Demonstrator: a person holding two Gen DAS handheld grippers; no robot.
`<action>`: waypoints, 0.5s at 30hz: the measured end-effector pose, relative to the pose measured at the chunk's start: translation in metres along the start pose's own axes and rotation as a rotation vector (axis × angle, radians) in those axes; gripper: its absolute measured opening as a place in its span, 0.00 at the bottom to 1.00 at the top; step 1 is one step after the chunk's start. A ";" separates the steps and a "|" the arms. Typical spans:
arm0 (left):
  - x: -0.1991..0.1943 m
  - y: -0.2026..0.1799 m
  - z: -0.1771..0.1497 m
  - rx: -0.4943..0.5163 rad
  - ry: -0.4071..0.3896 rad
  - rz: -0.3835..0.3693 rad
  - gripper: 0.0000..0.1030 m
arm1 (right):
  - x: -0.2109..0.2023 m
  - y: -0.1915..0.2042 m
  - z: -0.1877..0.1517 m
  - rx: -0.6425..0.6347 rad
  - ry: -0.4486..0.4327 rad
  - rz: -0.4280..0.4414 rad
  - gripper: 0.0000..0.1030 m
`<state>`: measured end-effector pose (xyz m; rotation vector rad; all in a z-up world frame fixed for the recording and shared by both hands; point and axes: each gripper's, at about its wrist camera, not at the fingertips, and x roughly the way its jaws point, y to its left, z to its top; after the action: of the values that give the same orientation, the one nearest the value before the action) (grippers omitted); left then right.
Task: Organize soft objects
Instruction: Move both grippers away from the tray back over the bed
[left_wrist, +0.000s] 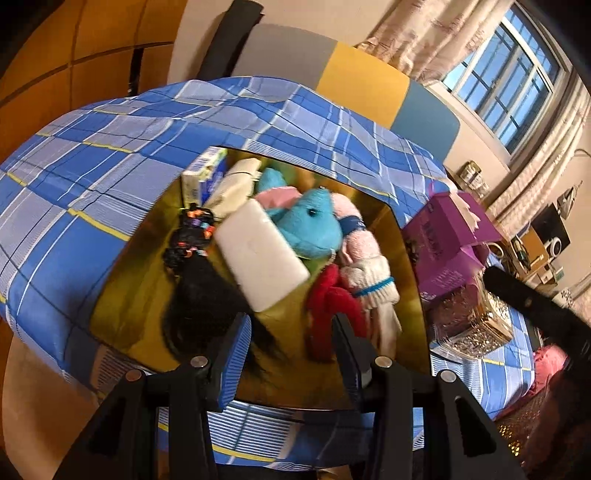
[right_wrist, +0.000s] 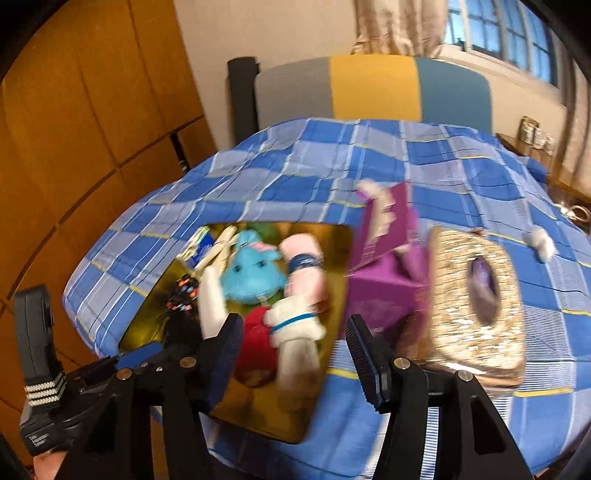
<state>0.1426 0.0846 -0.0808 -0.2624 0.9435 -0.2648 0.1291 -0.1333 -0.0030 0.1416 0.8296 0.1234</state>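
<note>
A gold tray (left_wrist: 125, 306) lies on the blue plaid cloth and holds a heap of soft things. In it are a blue plush toy (left_wrist: 310, 221), a white pad (left_wrist: 262, 254), a black hairpiece with coloured bands (left_wrist: 199, 295), a red fabric piece (left_wrist: 325, 310), a white sock with a blue stripe (left_wrist: 373, 284) and a pink rolled towel (left_wrist: 351, 218). My left gripper (left_wrist: 290, 325) hangs open above the tray's near edge, with nothing between its fingers. My right gripper (right_wrist: 293, 323) is open too, above the tray's (right_wrist: 332, 236) right side, over the red piece (right_wrist: 256, 343) and the sock (right_wrist: 295, 325).
A purple box (left_wrist: 443, 236) and a gold sequinned tissue box (right_wrist: 476, 302) stand right of the tray. A small carton (left_wrist: 203, 173) and a beige cloth (left_wrist: 236, 184) lie at the tray's far corner. A striped chair back (right_wrist: 373, 85) stands behind the table, wooden panels on the left.
</note>
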 end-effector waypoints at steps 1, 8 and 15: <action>0.001 -0.004 0.000 0.007 0.002 -0.002 0.44 | -0.004 -0.006 0.002 0.004 -0.006 -0.007 0.57; 0.000 -0.032 0.000 0.065 -0.005 -0.019 0.44 | -0.042 -0.069 0.012 0.034 -0.095 -0.168 0.57; -0.006 -0.072 0.006 0.109 -0.029 -0.083 0.44 | -0.063 -0.138 0.020 0.091 -0.114 -0.295 0.58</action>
<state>0.1361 0.0200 -0.0494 -0.2048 0.8879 -0.3868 0.1096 -0.2812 0.0323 0.1092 0.7343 -0.1986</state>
